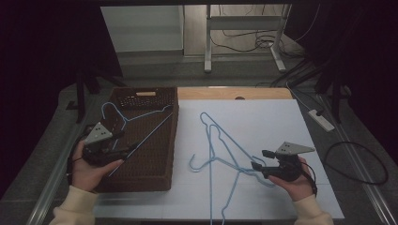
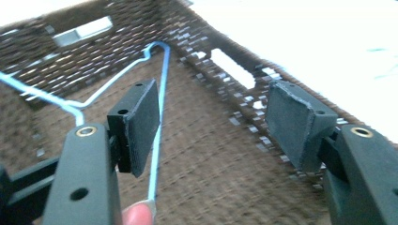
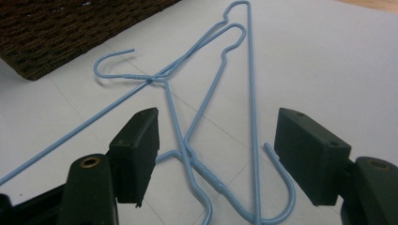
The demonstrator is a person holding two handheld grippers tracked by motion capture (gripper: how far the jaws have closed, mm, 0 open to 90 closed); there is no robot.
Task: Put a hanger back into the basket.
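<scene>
I found the work in hand to be the sorting of thin light-blue wire coat hangers into the dark brown woven rectangular basket, which occupied the left centre of the high view. One blue wire hanger in the basket lay across its floor, hook toward the upper left. The left gripper hovered over the basket's left half with its jaws spread wide and nothing between the pads; in the left gripper view the wire ran just beside the left-hand pad without being pinched.

The tangled pile of blue wire hangers lay on the white table sheet, lower centre of the high view, at least two of them crossed and interlocked (I could not separate a possible third). The right gripper stood at the pile's right edge, jaws parted and clamping nothing; in the right gripper view a hook and the twisted neck lay between the jaws at the lower centre of the frame.

My assessment: these hangers would be very light, stiff but springy, and slick in their coating. A thin round wire could roll or pivot between flat pads. I judged the twisted neck below the hook the best hold, being thicker and less apt to rotate. Because the hangers cross, lifting one would likely drag its neighbour.
</scene>
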